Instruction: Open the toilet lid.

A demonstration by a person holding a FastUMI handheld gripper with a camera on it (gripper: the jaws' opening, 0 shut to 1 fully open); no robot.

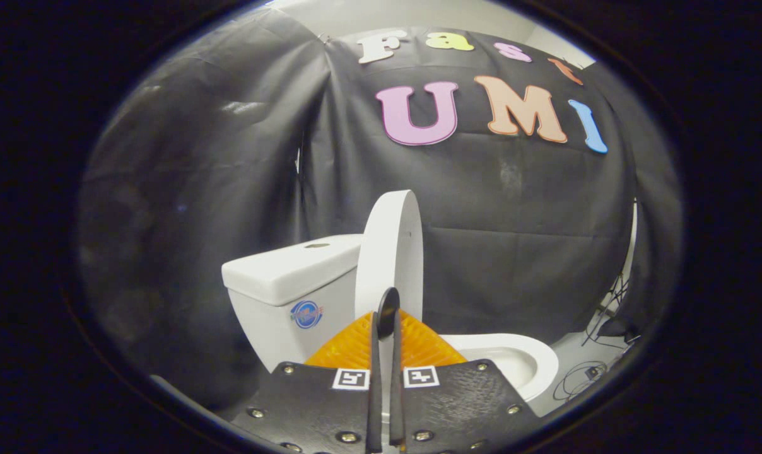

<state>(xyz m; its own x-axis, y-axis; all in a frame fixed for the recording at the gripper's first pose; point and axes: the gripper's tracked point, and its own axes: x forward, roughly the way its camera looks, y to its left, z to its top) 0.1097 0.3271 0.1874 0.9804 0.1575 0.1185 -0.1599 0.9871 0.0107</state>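
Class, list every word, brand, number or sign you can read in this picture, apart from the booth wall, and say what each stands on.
Round blue sticker on the toilet tank: too small and blurred to read.
Two square markers on the gripper: black-and-white patterns, no words.
Toilet lid, upright, at the tips of the nearly closed fingers: no text.
Nothing here is readable.

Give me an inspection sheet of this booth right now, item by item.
Surface: pale floor beside the toilet.
Job's things: toilet lid raised upright, edge-on; bowl open; tank behind the lid.
Clutter: nothing seen.
Tongs: tongs nearly closed; the lid's lower edge sits in the narrow gap between the fingers; contact cannot be confirmed.
Cables: loose cables on the floor beyond the bowl.
Surroundings: black cloth wall.
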